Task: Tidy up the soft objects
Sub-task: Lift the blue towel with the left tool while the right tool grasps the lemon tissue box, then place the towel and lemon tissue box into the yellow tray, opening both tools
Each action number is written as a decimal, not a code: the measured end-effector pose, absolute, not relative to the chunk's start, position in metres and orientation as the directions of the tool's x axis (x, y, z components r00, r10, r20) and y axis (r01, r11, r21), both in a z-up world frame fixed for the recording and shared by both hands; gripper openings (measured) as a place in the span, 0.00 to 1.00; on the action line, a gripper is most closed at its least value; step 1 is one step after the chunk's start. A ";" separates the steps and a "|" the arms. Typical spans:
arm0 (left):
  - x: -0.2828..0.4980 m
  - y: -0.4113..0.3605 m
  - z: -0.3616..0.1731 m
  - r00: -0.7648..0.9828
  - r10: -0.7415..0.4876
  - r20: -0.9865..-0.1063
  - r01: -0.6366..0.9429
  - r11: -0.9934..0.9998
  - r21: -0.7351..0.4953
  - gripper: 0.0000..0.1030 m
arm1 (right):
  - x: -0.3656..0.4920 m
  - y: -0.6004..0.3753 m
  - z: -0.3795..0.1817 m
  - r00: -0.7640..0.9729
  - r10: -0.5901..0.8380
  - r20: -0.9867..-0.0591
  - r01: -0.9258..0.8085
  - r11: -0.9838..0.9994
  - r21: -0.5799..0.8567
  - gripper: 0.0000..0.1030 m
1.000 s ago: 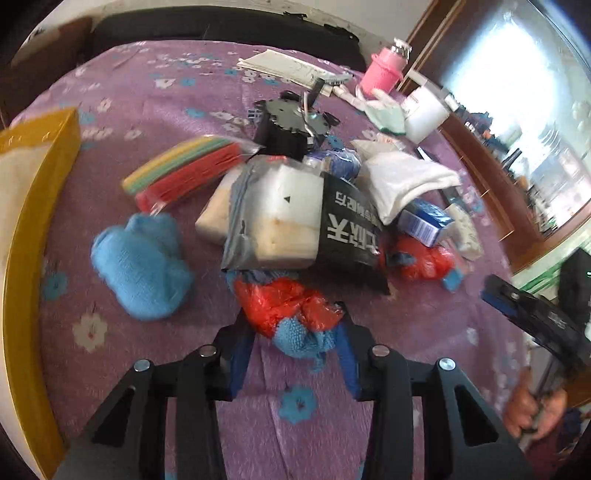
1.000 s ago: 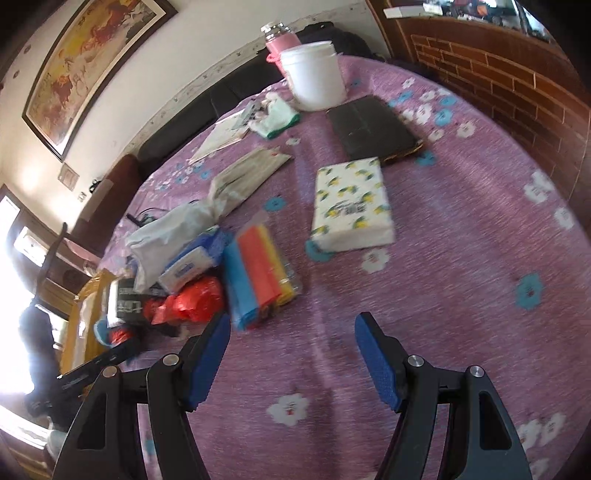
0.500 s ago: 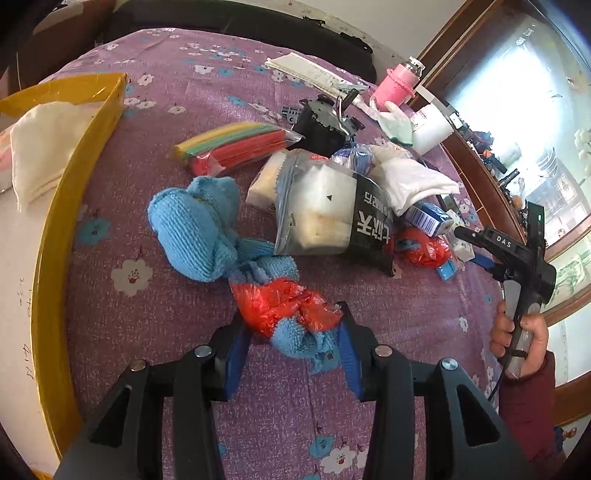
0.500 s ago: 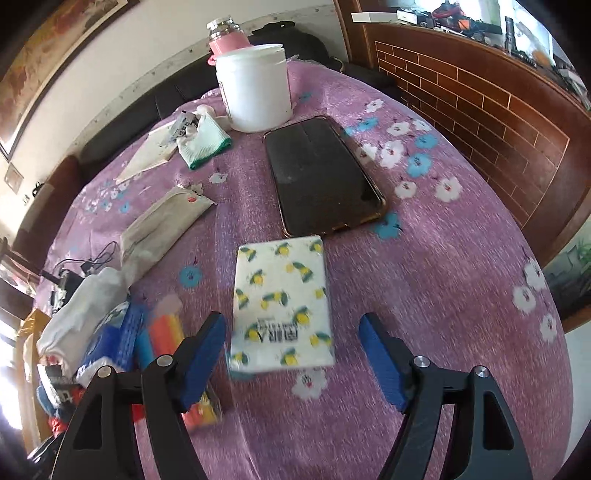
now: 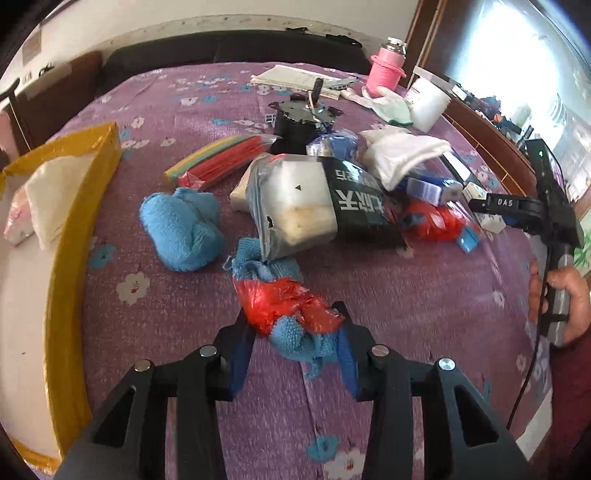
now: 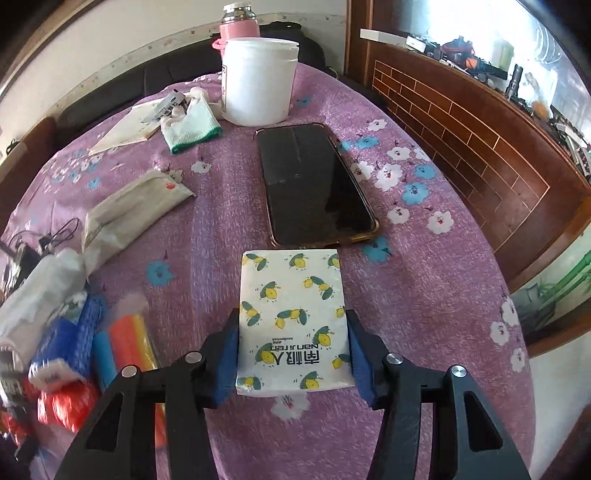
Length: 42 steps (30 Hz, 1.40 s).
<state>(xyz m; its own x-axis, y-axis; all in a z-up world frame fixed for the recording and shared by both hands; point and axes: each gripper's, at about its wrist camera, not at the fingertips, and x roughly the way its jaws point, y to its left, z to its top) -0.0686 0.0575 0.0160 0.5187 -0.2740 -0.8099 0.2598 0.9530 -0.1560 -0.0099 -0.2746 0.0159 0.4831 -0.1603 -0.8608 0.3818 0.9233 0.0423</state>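
Observation:
In the left wrist view my left gripper [image 5: 293, 328] is shut on a blue towel wrapped in red plastic [image 5: 284, 306], held just above the purple tablecloth. A rolled blue towel [image 5: 181, 229] lies to its left. A grey and black bag of cloths [image 5: 314, 203] lies behind it. A yellow box [image 5: 66, 280] with white cloth stands at the left. In the right wrist view my right gripper [image 6: 293, 347] has its blue pads against both sides of a lemon-print tissue pack [image 6: 291, 317] that lies on the table.
A black phone [image 6: 314, 184] lies just beyond the tissue pack, a white tub [image 6: 258, 81] and pink bottle [image 6: 238, 22] behind it. A glove [image 6: 188, 125], paper packets [image 6: 129, 210], coloured cloth packs [image 6: 129, 339] and a black motor [image 5: 299, 118] crowd the table.
My left gripper drew the red-wrapped blue towel back from the pile. My right gripper swung right and came down over the tissue pack, and its jaws closed onto the pack's sides.

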 end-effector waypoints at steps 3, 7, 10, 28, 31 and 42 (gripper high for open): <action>-0.080 0.059 0.021 0.535 -0.263 -0.803 0.265 0.955 -0.136 0.38 | -0.027 -0.282 0.020 0.501 -0.141 -0.854 0.397 0.914 0.081 0.54; -0.091 0.065 0.030 0.553 -0.272 -0.788 0.262 0.954 -0.145 0.38 | -0.050 -0.284 0.030 0.526 -0.128 -0.841 0.405 0.907 0.115 0.54; -0.099 0.069 0.038 0.567 -0.280 -0.775 0.257 0.954 -0.156 0.38 | -0.065 -0.282 0.041 0.547 -0.116 -0.829 0.401 0.906 0.138 0.55; -0.129 0.132 0.098 0.703 -0.365 -0.610 0.240 0.929 -0.280 0.38 | -0.079 -0.144 0.105 0.672 0.077 -0.737 0.090 0.979 0.185 0.55; -0.130 0.149 0.108 0.725 -0.380 -0.574 0.233 0.920 -0.315 0.38 | -0.077 -0.123 0.107 0.669 0.110 -0.735 0.043 0.982 0.186 0.55; -0.122 0.210 0.137 0.664 -0.644 -0.380 0.362 0.722 -0.590 0.39 | -0.076 -0.068 0.111 0.656 0.210 -0.725 -0.093 0.976 0.199 0.55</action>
<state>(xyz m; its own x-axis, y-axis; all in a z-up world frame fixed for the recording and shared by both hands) -0.1220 0.2097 0.1367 0.6640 -0.6438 -0.3803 0.3619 0.7217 -0.5900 -0.0762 -0.0677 0.1109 0.6559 0.2103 -0.7249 -0.0929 0.9756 0.1989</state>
